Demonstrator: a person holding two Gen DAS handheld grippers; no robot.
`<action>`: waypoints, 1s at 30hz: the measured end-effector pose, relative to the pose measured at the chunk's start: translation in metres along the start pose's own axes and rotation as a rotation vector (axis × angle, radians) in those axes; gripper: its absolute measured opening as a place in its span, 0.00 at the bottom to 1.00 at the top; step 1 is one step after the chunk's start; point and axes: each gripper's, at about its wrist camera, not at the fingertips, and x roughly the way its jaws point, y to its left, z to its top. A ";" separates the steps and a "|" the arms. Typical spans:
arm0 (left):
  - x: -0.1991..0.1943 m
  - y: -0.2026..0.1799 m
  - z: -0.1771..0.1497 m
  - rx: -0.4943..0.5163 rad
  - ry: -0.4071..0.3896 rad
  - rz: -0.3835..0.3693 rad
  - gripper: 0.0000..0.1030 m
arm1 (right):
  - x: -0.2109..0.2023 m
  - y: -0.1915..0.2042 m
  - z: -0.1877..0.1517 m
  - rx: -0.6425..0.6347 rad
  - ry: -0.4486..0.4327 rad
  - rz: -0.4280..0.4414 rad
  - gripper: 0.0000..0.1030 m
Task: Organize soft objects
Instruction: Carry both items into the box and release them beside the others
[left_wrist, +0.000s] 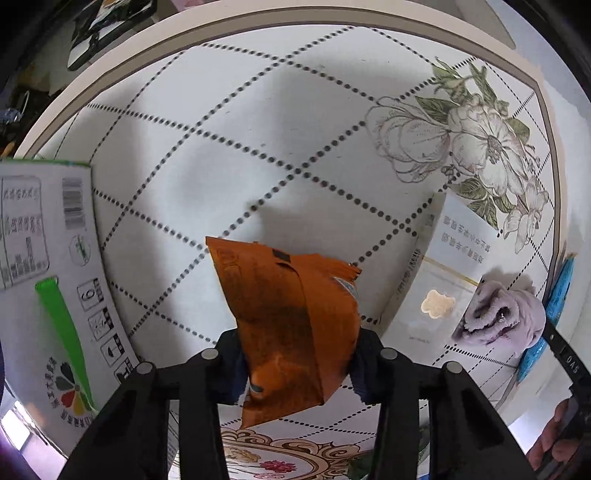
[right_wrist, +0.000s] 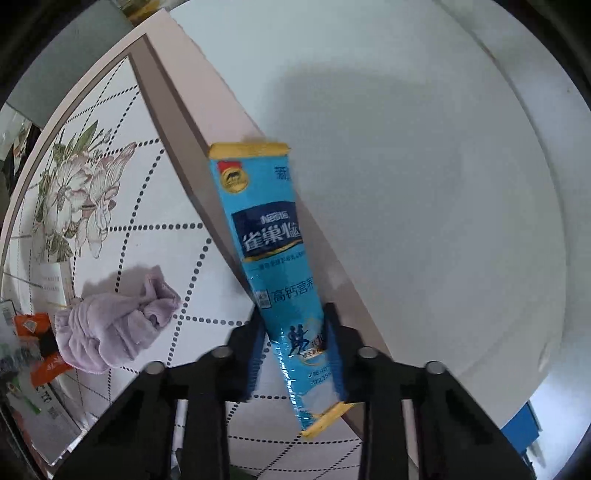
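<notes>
My left gripper (left_wrist: 297, 360) is shut on an orange foil packet (left_wrist: 288, 317) and holds it above the patterned table (left_wrist: 258, 129). My right gripper (right_wrist: 295, 350) is shut on a long blue sachet (right_wrist: 273, 269), held over the table's right edge. A crumpled lilac cloth (right_wrist: 110, 328) lies on the table to the left of the right gripper; it also shows in the left wrist view (left_wrist: 502, 314). The orange packet shows at the far left of the right wrist view (right_wrist: 35, 325). The blue sachet shows at the right edge of the left wrist view (left_wrist: 557, 295).
A white carton with a green stripe (left_wrist: 48, 277) lies at the left. A white printed booklet (left_wrist: 443, 266) lies under the cloth's left side. The table rim (right_wrist: 192, 147) borders a pale floor (right_wrist: 424, 184). A blue object (right_wrist: 521, 428) sits on the floor.
</notes>
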 end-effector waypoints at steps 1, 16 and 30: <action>-0.001 0.003 -0.003 -0.009 -0.002 -0.007 0.37 | -0.001 0.003 -0.002 -0.008 0.001 0.000 0.19; -0.115 0.008 -0.126 0.093 -0.229 -0.176 0.37 | -0.127 0.055 -0.091 -0.124 -0.156 0.234 0.17; -0.219 0.134 -0.209 -0.009 -0.452 -0.223 0.37 | -0.230 0.235 -0.239 -0.473 -0.176 0.428 0.17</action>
